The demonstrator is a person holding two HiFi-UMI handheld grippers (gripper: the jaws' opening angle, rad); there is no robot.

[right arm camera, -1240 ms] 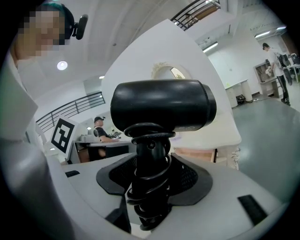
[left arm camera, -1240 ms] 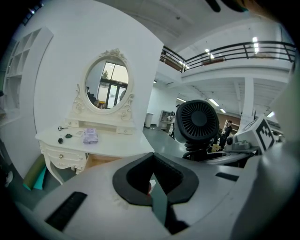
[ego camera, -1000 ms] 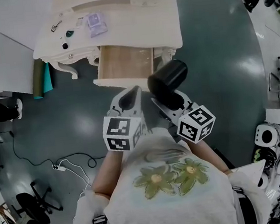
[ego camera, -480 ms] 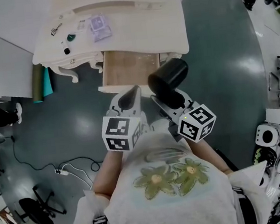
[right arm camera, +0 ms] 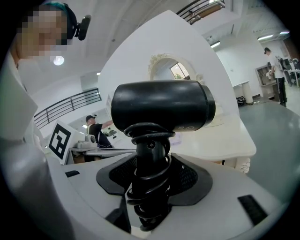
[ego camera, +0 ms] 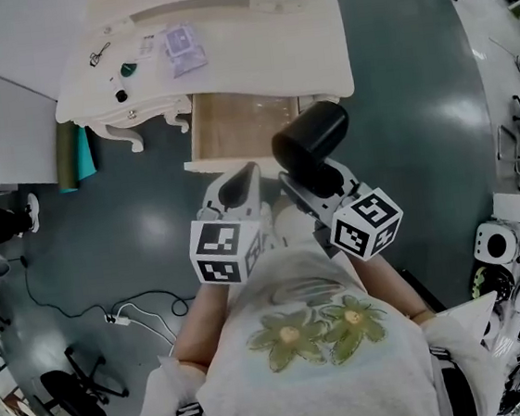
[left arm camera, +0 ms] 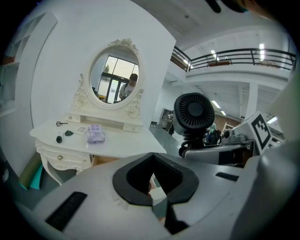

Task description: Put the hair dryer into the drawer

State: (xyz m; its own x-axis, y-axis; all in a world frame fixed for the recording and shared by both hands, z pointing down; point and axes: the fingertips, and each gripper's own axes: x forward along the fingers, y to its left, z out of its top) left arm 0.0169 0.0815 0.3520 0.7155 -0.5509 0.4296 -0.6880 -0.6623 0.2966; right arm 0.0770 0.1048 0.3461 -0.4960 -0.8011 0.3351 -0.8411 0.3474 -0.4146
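Head view: open drawer (ego camera: 241,125) ahead-left of right gripper (ego camera: 317,179), hair dryer (ego camera: 311,136) at its tips. Left gripper view: left gripper (left arm camera: 157,199) pressed together, empty. Right gripper view: jaws pinch the cord-wrapped handle (right arm camera: 149,178); a grip on loose coils could slip and let the dryer twist out.

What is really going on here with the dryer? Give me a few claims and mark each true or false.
1. The right gripper grips the dryer by its handle. True.
2. The drawer is shut. False: it is pulled open, with its wooden bottom showing.
3. The left gripper carries a purple pack. False: its jaws are together on nothing, and the pack lies on the table.
4. An oval mirror stands at the back of the table. True.
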